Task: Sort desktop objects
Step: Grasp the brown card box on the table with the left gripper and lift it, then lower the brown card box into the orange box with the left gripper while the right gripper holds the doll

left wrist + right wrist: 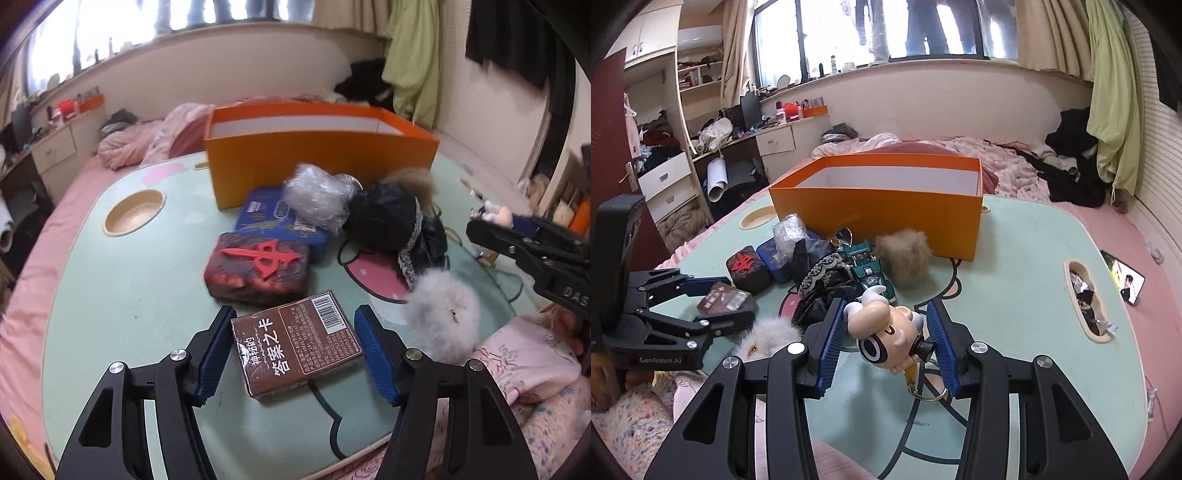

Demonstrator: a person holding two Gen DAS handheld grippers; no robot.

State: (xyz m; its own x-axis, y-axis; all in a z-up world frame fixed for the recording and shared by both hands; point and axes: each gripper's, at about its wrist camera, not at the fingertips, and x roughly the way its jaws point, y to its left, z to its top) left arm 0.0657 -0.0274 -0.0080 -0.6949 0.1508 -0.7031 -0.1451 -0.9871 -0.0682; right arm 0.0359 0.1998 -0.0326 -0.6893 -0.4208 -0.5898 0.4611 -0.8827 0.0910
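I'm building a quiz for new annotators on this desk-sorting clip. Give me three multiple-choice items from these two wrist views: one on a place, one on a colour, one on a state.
1. Where does the brown card box with white Chinese lettering lie?
A. Inside the storage box
B. On the pale green tabletop, between the left gripper's fingers
C. On the pink bed

2. What colour is the outside of the open cardboard storage box?
A. Orange
B. Blue
C. Black

3. What is the right gripper doing?
A. Standing empty
B. Resting inside the box
C. Holding a cream horned toy figure on a key ring

Answers: 1 B, the box sits on the tabletop with a blue pad of the left gripper on either side. 2 A, its walls are orange, the inside white. 3 C, the figure sits between the blue pads.
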